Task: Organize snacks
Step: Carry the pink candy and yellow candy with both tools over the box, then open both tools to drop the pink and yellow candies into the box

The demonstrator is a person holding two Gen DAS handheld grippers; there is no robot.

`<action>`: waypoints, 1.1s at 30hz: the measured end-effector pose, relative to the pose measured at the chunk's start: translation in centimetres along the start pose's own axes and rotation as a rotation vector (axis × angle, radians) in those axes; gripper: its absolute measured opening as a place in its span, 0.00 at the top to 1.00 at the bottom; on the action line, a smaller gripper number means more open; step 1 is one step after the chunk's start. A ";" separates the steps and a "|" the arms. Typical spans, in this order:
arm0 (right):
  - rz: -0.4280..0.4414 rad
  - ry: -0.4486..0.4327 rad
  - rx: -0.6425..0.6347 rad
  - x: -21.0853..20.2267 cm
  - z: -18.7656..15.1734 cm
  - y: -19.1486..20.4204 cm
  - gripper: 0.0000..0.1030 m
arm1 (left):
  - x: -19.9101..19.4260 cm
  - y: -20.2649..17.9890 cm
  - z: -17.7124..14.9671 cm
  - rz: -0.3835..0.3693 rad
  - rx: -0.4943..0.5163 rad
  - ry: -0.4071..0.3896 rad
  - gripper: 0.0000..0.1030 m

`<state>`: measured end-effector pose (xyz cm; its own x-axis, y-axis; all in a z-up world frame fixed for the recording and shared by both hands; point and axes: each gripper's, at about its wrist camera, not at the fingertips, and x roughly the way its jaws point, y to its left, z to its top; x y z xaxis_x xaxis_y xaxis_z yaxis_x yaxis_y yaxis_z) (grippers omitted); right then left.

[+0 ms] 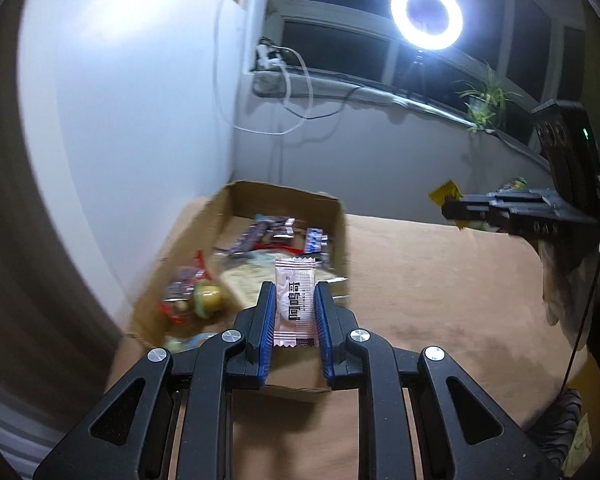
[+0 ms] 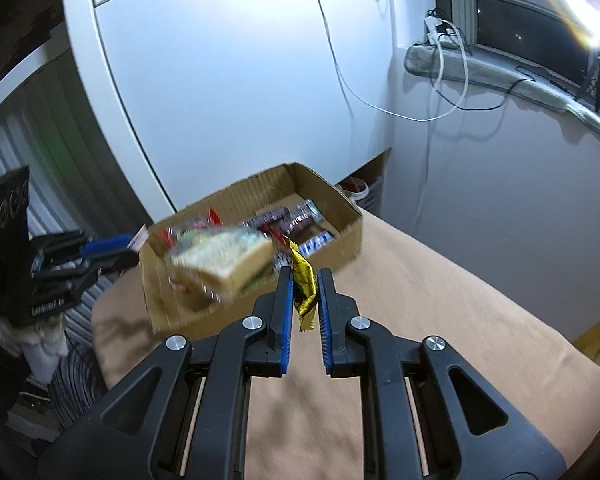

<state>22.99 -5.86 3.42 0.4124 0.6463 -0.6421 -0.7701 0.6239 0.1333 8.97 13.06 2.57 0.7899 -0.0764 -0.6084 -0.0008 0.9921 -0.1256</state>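
Observation:
An open cardboard box [image 1: 340, 220] stands on the tan table and holds several wrapped snacks; it also shows in the right wrist view [image 2: 352, 228]. My left gripper [image 1: 295, 292] is shut on a pale pink sachet [image 1: 294, 300] and holds it above the box's near right corner. My right gripper [image 2: 305, 276] is shut on a crumpled gold wrapper [image 2: 305, 284] in front of the box. A wrapped sandwich [image 2: 224, 260], blurred, hangs from the wrapper over the box. The right gripper [image 1: 452, 206] appears at the far right of the left wrist view, with yellow packaging [image 1: 444, 190] behind it.
The box sits at the table's far left corner against a white cabinet [image 2: 228, 72]. A ring light [image 1: 426, 14] on a tripod and a potted plant [image 1: 486, 100] stand on the windowsill behind. Cables [image 1: 296, 92] hang down the wall. Tan tabletop [image 2: 440, 300] stretches right of the box.

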 end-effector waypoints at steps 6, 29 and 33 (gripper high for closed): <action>0.006 0.037 0.012 3.8 2.6 0.6 0.89 | 0.9 2.3 0.0 0.055 -0.014 0.001 0.83; 0.031 0.128 0.006 10.9 5.1 2.4 0.88 | 3.3 4.4 0.4 0.088 -0.023 0.027 0.83; 0.037 0.129 -0.004 11.1 5.2 2.7 0.88 | 3.3 4.5 0.4 0.103 -0.022 0.033 0.82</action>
<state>28.05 5.27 0.52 0.3176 0.6070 -0.7284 -0.7860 0.5983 0.1559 11.88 17.28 0.32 0.7647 0.0219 -0.6441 -0.0942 0.9925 -0.0780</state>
